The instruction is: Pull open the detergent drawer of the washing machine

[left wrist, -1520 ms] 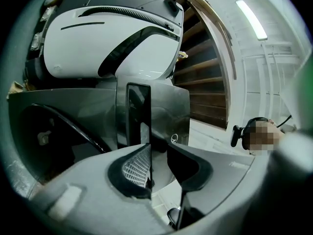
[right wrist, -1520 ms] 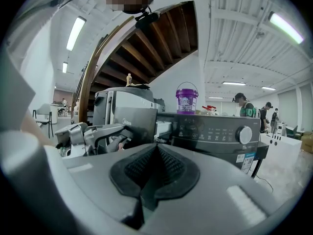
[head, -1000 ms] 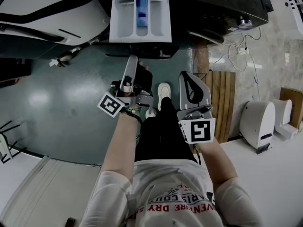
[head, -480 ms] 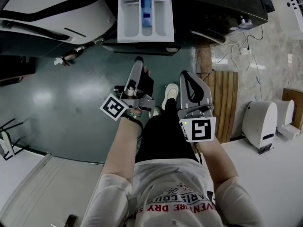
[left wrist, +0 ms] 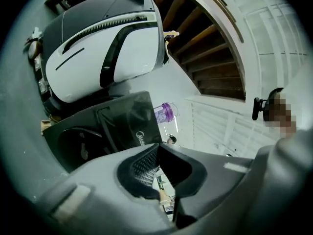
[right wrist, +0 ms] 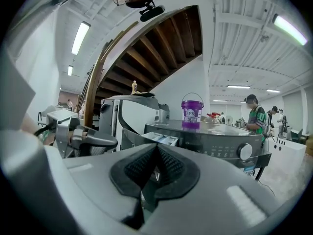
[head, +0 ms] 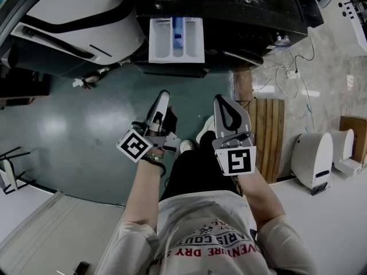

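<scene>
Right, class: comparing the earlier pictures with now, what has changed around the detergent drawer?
The left hand-held gripper has drawn back from the detergent drawer, and its jaws have just been closing, with nothing between them. The drawer stays pulled out of the washing machine; the right hand-held gripper looks unchanged, shut.

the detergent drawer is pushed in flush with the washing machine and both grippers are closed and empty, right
Not quite. The detergent drawer is pulled out of the washing machine; the head view looks down into its open compartments. The rest holds: the left gripper, whose jaws have just been closing, and the right gripper are both shut with nothing between their jaws.
</scene>
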`<state>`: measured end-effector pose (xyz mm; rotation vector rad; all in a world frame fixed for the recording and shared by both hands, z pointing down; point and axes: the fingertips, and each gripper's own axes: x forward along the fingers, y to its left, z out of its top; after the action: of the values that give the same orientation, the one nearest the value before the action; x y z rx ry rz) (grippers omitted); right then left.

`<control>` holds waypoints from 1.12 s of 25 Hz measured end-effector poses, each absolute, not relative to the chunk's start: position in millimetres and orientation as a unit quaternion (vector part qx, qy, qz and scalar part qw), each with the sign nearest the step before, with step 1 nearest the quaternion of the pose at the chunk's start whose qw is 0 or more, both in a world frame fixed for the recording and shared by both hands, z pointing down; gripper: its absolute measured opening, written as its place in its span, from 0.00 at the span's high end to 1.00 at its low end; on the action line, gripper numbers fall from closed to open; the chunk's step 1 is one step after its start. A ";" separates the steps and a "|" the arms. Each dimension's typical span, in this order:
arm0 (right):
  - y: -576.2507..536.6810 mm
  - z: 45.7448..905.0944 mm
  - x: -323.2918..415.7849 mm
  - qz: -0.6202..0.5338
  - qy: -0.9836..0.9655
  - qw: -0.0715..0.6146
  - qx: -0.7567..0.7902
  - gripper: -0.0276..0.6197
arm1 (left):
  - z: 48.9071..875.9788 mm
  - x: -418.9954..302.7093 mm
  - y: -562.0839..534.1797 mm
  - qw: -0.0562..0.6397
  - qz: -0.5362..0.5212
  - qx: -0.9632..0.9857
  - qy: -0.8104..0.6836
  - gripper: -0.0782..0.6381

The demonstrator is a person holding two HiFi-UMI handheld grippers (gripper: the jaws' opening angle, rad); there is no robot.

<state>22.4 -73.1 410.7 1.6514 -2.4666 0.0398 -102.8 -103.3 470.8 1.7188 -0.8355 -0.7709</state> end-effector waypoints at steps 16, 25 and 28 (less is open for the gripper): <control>-46.5 325.3 18.5 0.021 -0.851 0.079 0.519 0.95 | 324.2 -89.6 -64.4 0.206 -0.054 0.887 -0.410 0.89; -16.7 260.1 6.5 -0.035 -0.876 0.071 0.476 0.95 | 241.1 -95.9 -34.6 0.066 -0.005 0.915 -0.398 0.89; -6.0 241.4 -0.7 -0.055 -0.891 0.067 0.446 0.95 | 226.8 -99.6 -27.0 0.039 0.005 0.916 -0.400 0.89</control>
<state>-0.7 -6.0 241.4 1.3454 -2.6857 -0.1652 -99.6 -27.0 226.8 2.8080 -1.2254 0.0166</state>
